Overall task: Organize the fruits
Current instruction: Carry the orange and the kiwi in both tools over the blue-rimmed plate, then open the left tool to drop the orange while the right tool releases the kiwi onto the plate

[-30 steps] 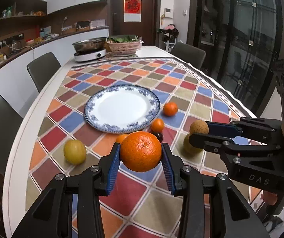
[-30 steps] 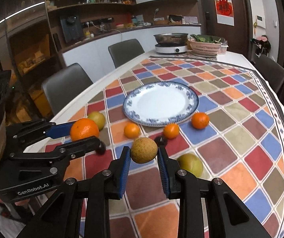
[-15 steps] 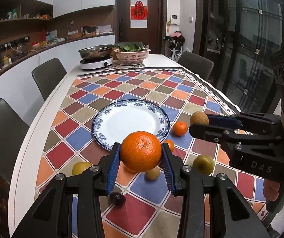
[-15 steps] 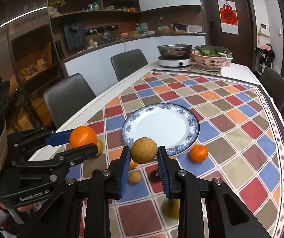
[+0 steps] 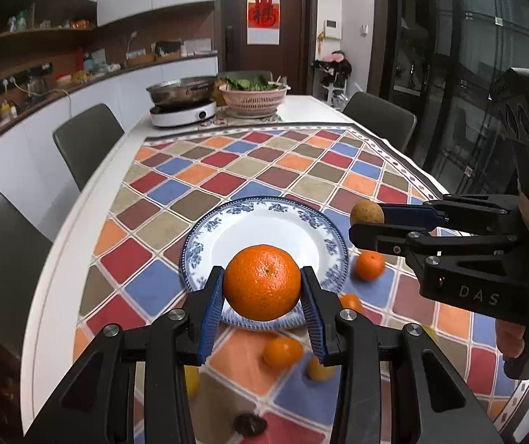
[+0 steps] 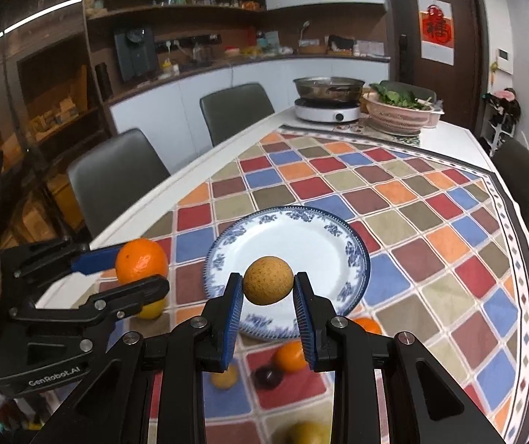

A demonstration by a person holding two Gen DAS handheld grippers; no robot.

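Note:
My left gripper [image 5: 263, 296] is shut on a large orange [image 5: 262, 288] and holds it above the near rim of the blue-and-white plate [image 5: 264, 227]. My right gripper [image 6: 268, 296] is shut on a small brown round fruit [image 6: 268, 285], also above the plate's [image 6: 294, 236] near rim. Each gripper shows in the other's view: the right one [image 5: 370, 222] with the brown fruit [image 5: 366, 213], the left one [image 6: 142, 270] with the orange [image 6: 141, 261]. Small oranges [image 5: 369, 265] [image 5: 282, 351], a dark plum [image 6: 267, 377] and yellowish fruits [image 6: 307, 433] lie on the checked cloth near the plate.
The checked tablecloth [image 5: 301, 170] covers a long white table. A hot pot on a cooker [image 5: 183, 103] and a pink basket of greens [image 5: 253, 98] stand at the far end. Grey chairs [image 5: 87, 144] line both sides.
Both grippers have risen and moved forward with their fruits, from above the loose fruits toward the plate's near rim. Both grips are unchanged.

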